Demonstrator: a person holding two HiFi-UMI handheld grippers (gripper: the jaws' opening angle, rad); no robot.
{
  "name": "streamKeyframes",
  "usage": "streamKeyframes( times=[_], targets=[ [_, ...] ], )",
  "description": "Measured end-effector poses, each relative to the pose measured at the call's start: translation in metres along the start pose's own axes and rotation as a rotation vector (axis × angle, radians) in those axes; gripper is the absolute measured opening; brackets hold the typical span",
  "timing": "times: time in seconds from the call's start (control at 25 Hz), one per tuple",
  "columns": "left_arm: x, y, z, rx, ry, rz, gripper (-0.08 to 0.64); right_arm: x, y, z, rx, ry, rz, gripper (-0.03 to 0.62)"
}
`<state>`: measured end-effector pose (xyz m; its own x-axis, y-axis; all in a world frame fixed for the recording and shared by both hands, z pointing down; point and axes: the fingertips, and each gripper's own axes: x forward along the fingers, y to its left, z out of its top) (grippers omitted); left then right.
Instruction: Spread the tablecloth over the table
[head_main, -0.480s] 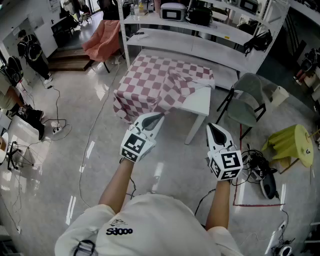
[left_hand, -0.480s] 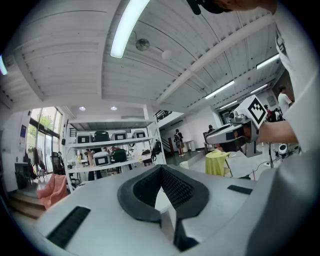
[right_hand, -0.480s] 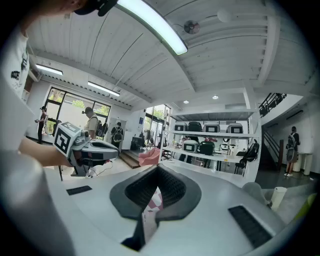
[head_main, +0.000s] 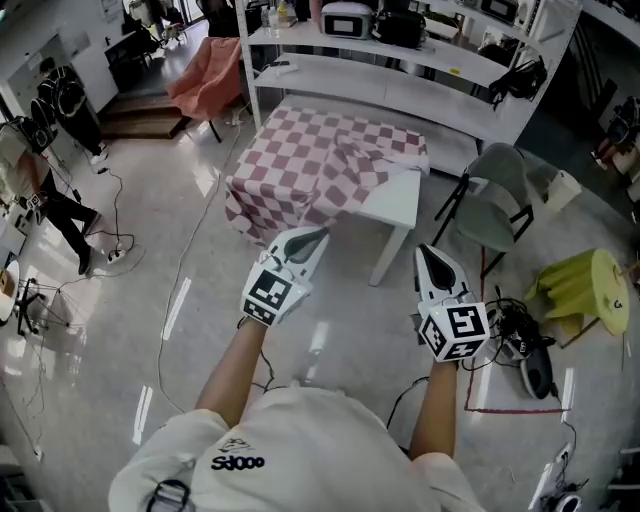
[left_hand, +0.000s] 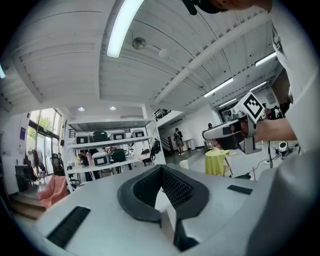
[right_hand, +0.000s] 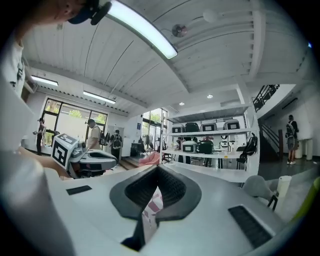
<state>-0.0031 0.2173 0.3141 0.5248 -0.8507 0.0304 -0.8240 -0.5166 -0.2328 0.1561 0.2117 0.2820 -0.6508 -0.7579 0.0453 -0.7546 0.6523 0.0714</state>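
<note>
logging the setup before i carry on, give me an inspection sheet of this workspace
surface: white table, near right corner bare
job's things: checked tablecloth covers most of the table, rumpled towards the bare corner
clutter: nothing seen
tools: left tool and right tool both shut, empty, short of the table
cables: thin cable on the floor at left, tangle at right
surroundings: grey chair, white shelves, yellow stool
</note>
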Motion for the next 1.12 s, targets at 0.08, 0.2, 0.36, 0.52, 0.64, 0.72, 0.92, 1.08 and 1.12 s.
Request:
streamKeyframes(
  times=[0.08, 0.2, 0.36, 0.52, 0.64, 0.72, 0.92, 1.08, 1.12],
  targets=[
    [0.002, -0.005, 0.000, -0.002, 0.003, 0.007, 0.026, -0.003, -0.004, -0.002, 0.012, 0.000, 0.008, 0.021],
    [0.007, -0.013, -0.004, 0.005, 0.019, 0.023, 0.026, -0.008, -0.009, -0.010, -0.003, 0.024, 0.028, 0.021],
    [0.013, -0.027, -0.008, -0.005, 0.030, 0.045, 0.026, -0.017, -0.021, -0.020, -0.010, 0.035, 0.036, 0.021],
    [0.021, -0.036, -0.012, -0.010, 0.041, 0.049, 0.026, -0.020, -0.032, -0.027, 0.004, 0.036, 0.043, 0.021],
    [0.030, -0.036, -0.013, -0.012, 0.041, 0.047, 0.026, -0.015, -0.033, -0.031, -0.007, 0.051, 0.078, 0.021],
    [0.036, -0.031, -0.014, -0.017, 0.040, 0.049, 0.026, -0.009, -0.032, -0.033, -0.001, 0.047, 0.113, 0.020],
    [0.059, -0.008, -0.035, -0.028, 0.062, 0.042, 0.026, 0.019, -0.048, -0.045, 0.031, 0.054, 0.099, 0.020],
    [0.090, 0.028, -0.050, -0.037, 0.057, 0.040, 0.026, 0.060, -0.069, -0.049, -0.001, 0.062, 0.071, 0.020],
    [0.100, 0.037, -0.052, -0.035, 0.055, 0.037, 0.026, 0.072, -0.074, -0.049, -0.009, 0.063, 0.069, 0.021]
  ],
)
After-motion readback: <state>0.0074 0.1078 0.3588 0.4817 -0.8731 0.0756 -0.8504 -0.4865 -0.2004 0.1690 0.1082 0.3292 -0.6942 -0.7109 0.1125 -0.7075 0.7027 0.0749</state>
